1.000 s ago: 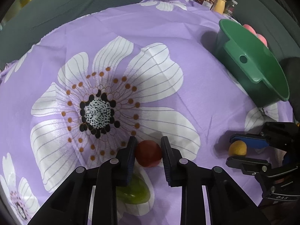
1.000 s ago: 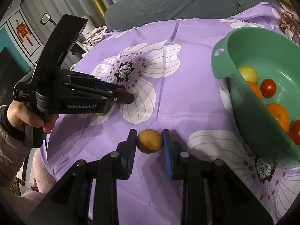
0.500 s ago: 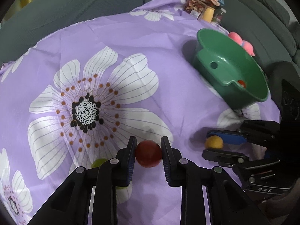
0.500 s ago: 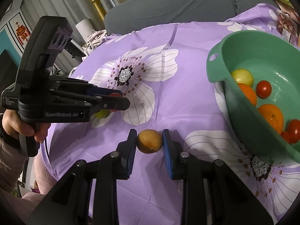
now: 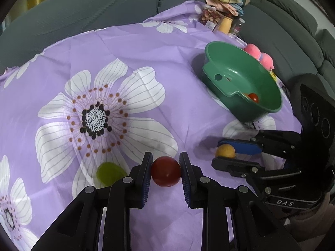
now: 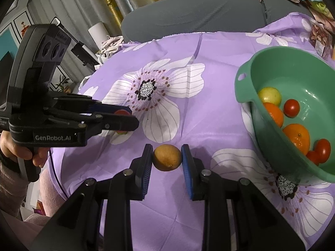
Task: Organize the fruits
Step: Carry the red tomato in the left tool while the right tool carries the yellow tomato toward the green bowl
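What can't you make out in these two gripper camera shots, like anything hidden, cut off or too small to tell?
- Left wrist view: most fruit in the green bowl is hidden by its near wall.
- Left wrist view: the green fruit is partly covered by the left gripper.
- Right wrist view: the bowl's right side runs off the frame edge.
- Left wrist view: jars at the far cloth edge are too small to identify.

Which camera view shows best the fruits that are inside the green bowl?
The right wrist view. It looks into the green bowl and shows a yellow-green fruit, oranges and tomatoes. In the left wrist view the bowl's near wall hides nearly all; only one tomato shows.
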Demonstrator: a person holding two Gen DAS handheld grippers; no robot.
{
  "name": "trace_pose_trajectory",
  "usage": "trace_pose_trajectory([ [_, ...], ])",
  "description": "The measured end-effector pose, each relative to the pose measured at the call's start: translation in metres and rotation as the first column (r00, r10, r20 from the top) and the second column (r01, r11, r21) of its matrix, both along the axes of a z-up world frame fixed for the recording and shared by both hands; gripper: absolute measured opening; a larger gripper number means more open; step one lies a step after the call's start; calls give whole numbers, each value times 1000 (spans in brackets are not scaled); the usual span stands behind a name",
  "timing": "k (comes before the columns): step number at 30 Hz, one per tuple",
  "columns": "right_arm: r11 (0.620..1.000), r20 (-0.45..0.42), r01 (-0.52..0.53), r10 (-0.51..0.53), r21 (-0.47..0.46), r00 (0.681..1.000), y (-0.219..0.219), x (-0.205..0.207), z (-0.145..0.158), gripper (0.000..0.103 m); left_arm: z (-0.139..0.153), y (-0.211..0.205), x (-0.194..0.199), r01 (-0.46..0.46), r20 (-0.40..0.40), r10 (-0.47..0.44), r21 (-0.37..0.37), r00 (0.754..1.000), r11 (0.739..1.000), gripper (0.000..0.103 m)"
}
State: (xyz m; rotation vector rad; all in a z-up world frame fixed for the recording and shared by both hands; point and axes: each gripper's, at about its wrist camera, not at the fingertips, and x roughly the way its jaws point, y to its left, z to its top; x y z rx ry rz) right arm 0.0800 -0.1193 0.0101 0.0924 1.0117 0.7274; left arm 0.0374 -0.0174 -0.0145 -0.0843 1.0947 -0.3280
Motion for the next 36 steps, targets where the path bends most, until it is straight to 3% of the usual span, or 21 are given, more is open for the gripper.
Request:
trace_pose_trajectory([
  [36, 999, 89, -9, 12, -38, 996, 11, -9, 34, 28, 40, 8, -29, -11, 115, 19, -68, 993, 998, 27],
])
